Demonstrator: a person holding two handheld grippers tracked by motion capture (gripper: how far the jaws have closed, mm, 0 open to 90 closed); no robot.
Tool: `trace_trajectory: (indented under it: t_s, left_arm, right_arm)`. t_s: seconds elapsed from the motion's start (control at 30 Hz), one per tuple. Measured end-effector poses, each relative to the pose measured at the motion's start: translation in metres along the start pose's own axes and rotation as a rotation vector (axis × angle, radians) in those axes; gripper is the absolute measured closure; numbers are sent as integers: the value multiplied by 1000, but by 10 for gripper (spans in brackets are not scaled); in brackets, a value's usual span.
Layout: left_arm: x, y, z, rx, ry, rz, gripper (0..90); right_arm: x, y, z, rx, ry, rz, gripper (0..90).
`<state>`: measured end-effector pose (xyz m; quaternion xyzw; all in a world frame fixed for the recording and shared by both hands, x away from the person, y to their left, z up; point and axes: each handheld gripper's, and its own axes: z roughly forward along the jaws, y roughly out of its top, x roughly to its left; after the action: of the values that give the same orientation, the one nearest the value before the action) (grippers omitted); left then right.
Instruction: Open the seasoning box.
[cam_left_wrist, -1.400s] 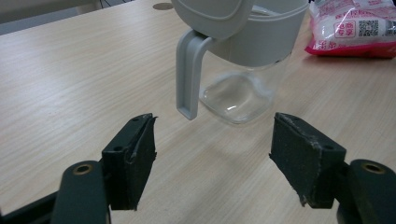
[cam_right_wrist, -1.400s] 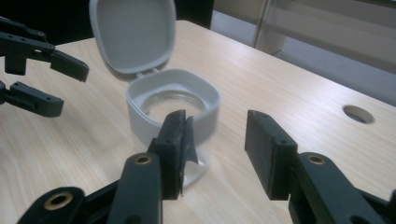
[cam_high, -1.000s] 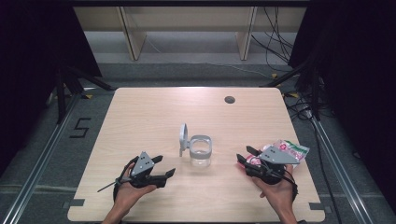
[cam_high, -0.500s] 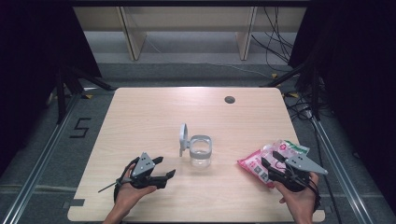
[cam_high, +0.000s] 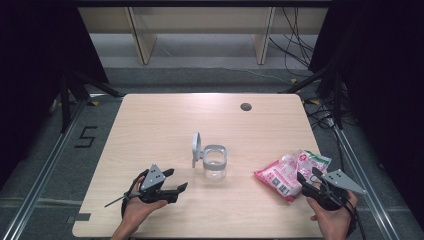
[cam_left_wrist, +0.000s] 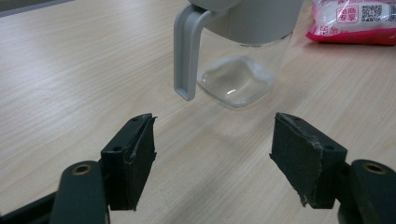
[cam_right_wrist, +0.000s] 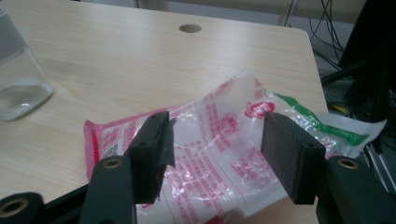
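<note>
Jaws on my right gripper stand wide apart, holding nothing, with the pink-and-white plastic bag lying flat on the table between and under them. From above, that bag sits near the table's right edge, its green-printed end pointing toward the edge, and my right gripper is at its near end; I cannot tell whether the tips touch the film. My left gripper is also spread wide and empty, low over the bare wood, pointing at the clear jar with the grey collar and handle, which stands upright a little ahead of it. In the high view the jar is near the table's middle, its grey lid flipped up at its left, well apart from the bag, and my left gripper rests near the front edge.
</note>
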<state>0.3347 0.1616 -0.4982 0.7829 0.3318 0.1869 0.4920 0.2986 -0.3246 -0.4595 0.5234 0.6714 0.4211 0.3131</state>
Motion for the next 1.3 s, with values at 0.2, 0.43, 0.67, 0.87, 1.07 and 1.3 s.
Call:
trace_trajectory:
  t_s: [0.2,0.43,0.67,0.87,1.07,1.3]
  left_arm:
    - [0,-1,0,2,-1,-4,297]
    - [-2,-3,2,-1,3,-12,297]
    - [-1,-3,2,7,-3,-3,297]
    - [-2,-4,3,12,-1,3,298]
    - [-1,-5,4,17,-6,23,298]
    - [-3,-6,6,19,-9,0,298]
  right_arm:
    - [-5,-7,-2,33,-14,53,413]
    - [-11,-12,-4,58,-41,88,398]
    - [-18,-17,0,77,-50,128,351]
    - [-25,-20,5,84,-27,123,317]
    - [-29,-23,9,97,-32,176,274]
    - [-33,-24,19,120,-1,182,243]
